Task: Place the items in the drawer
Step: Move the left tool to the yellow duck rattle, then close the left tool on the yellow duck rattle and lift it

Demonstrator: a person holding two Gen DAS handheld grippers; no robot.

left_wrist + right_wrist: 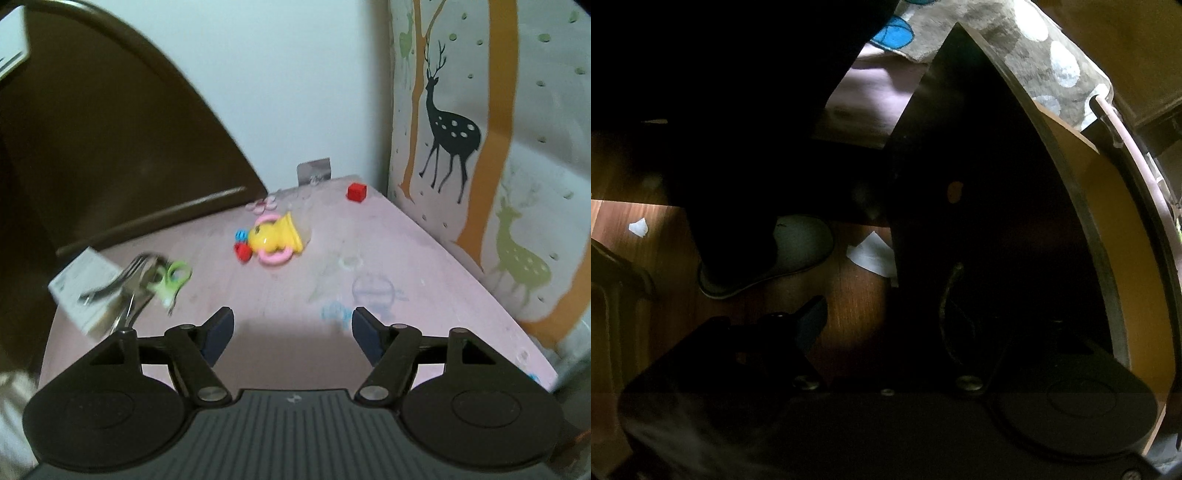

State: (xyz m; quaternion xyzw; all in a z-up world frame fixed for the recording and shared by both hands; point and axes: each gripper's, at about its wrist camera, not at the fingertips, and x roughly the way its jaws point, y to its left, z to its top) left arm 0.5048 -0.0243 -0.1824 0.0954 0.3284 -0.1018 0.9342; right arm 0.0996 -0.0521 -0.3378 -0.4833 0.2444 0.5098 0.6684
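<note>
In the left wrist view my left gripper (292, 332) is open and empty above the near part of a pink table (369, 236). On the table lie a yellow toy with pink rings (275, 238), a red cube (356, 192), green scissors (170, 278), a metal fork (122, 280) and a white card (83, 284). In the right wrist view my right gripper (886, 321) points down beside a dark drawer front (979, 166) with a curved handle (947, 314). Its left finger (812, 317) shows; the right one is lost in the dark by the handle.
A dark chair back (92, 147) stands left of the table. A deer-print curtain (480, 147) hangs on the right. Below, a wooden floor (849, 295) holds paper scraps (871, 254) and a slippered foot (783, 251). The drawer's tan inner wall (1108, 221) curves on the right.
</note>
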